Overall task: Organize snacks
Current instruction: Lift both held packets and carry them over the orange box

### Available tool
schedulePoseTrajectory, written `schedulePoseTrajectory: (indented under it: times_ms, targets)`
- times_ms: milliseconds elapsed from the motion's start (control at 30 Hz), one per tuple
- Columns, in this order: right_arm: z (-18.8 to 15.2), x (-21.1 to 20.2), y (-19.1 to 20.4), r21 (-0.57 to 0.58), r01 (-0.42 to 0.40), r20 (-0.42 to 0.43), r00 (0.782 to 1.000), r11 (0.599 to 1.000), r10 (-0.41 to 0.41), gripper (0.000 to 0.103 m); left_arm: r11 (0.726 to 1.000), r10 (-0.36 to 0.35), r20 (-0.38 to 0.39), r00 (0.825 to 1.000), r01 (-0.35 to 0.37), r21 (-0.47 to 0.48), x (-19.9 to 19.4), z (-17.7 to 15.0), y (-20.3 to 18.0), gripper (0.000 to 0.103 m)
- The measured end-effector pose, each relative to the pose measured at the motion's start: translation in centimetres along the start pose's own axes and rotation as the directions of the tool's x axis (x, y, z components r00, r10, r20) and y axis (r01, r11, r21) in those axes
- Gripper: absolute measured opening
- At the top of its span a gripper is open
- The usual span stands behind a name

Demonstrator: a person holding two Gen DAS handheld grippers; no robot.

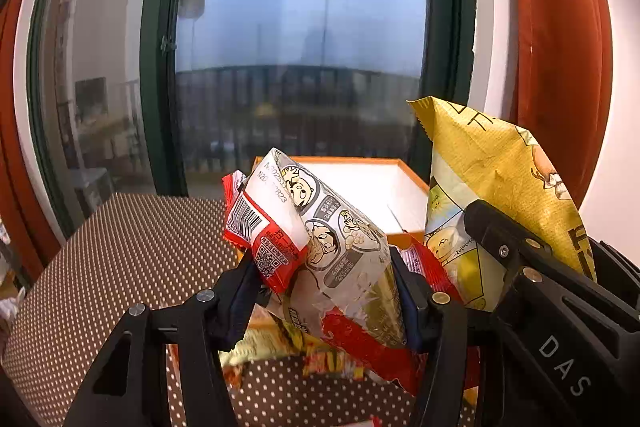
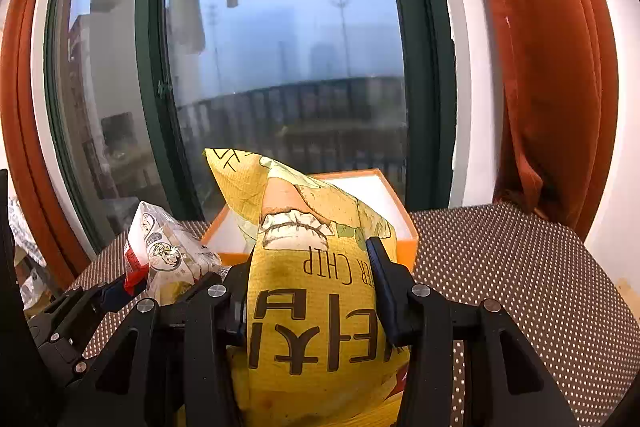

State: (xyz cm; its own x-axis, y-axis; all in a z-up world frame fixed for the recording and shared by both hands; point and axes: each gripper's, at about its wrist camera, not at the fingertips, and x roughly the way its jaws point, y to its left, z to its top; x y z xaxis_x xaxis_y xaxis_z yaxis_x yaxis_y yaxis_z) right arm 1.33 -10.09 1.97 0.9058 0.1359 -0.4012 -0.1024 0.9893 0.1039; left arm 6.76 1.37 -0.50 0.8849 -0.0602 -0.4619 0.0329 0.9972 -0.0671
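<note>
Yellow bag (image 2: 316, 307): "CHIP" is printed upside down, above large Korean letters.
Gripper arm (image 1: 564, 367): "DAS" is marked.
White packet (image 1: 304, 223): "N20", partly legible.

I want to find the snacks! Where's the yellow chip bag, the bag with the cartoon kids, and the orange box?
yellow chip bag (image 2: 316, 311): right wrist view, its printed front between the fingers.
cartoon snack bag (image 1: 340, 247): left wrist view, its clear middle.
orange box (image 2: 404, 241): right wrist view, its front right corner.
</note>
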Motion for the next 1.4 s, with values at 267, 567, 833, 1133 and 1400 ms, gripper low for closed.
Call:
schedulePoseTrajectory:
  times_ms: [267,567,833,1133,1400]
  targets:
    - [2.5,1.4,-0.2,0.004,-0.012,0.034,0.999,1.0,0.012,0.05,1.0,0.011,0.041,0.999,-0.011,0.017,0.5,2.4,-0.3,0.06]
    - [4.8,4.8,-1.1,0.025,-0.007,0.032,0.999,1.0,0.006,0.05,0.999,0.011,0.038,0.999,-0.013,0.047,4.0,4.7,-1.3,0.06]
    - [6.7,8.4,-1.9,0.047,-0.005,0.016,1.0,0.999,0.005,0.05,0.999,0.014,0.032,0.999,-0.016,0.05,6.4,6.4,-2.0,0.06]
    - [8.2,12.7,-2.3,0.066,-0.007,0.015,1.0,0.998,0.006,0.05,0.999,0.016,0.033,0.999,-0.018,0.051,10.5,8.6,-1.2,0.06]
    - [8.4,18.4,-2.1,0.067,0.003,-0.033,0.999,0.998,-0.001,0.05,0.999,0.031,-0.067,0.997,-0.028,0.039,16.7,9.0,0.4,0.06]
